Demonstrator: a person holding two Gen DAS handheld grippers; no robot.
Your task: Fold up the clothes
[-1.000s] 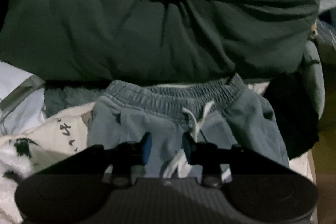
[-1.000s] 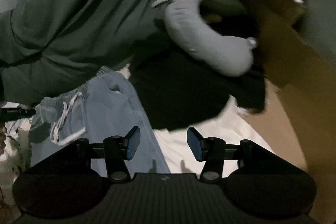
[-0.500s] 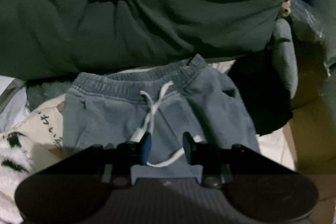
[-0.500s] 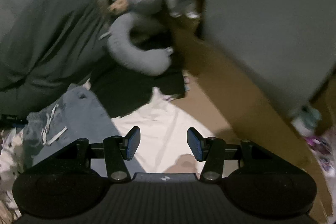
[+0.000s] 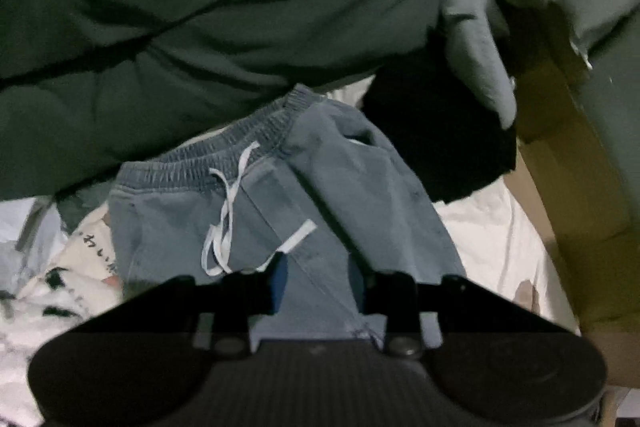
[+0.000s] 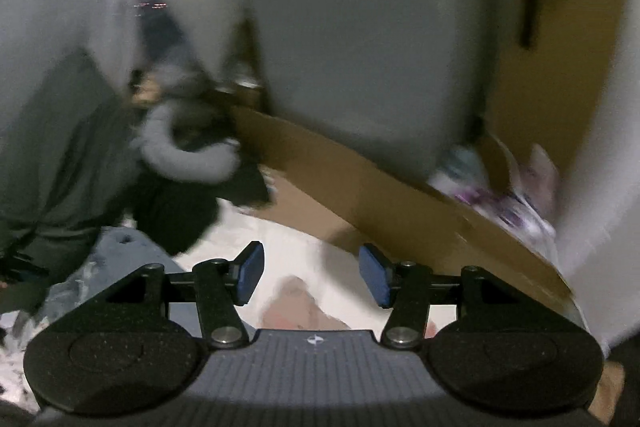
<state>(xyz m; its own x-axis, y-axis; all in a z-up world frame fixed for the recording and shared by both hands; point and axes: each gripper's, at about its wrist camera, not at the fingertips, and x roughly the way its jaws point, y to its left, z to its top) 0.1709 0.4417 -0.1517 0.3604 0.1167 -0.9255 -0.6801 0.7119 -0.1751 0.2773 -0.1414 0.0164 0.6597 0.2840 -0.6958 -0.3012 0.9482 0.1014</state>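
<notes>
Between the blue pads of the left tongs [image 5: 316,281], a fold of the blue drawstring shorts [image 5: 280,211] is being gripped, the cloth running from the narrow jaws up to the elastic waistband, where a white drawstring [image 5: 228,223] is dangling loose. Behind the shorts, a dark green garment [image 5: 200,19] is filling the upper part of the left wrist view, with a black garment [image 5: 432,139] and a grey neck pillow [image 5: 476,51] lying to its right and a white printed cloth [image 5: 52,291] bunching at the lower left. A white sheet [image 5: 496,227] is showing beneath the shorts, bordered on the right by a brown cardboard panel [image 5: 576,187].

Over on the right wrist view, heavily blurred, the right tongs [image 6: 312,277] are standing wide with nothing between the pads, the jaws having just been opening further. Below them the white sheet [image 6: 280,243] is spreading, with a pinkish patch on it that is too blurred to identify. Only this view is showing a large grey upright surface [image 6: 360,47] behind the cardboard panel [image 6: 380,195] and a purple-and-white clutter [image 6: 500,199] at the right. The shorts [image 6: 116,255] are appearing only as a blue edge at the lower left, near the neck pillow [image 6: 176,151].
</notes>
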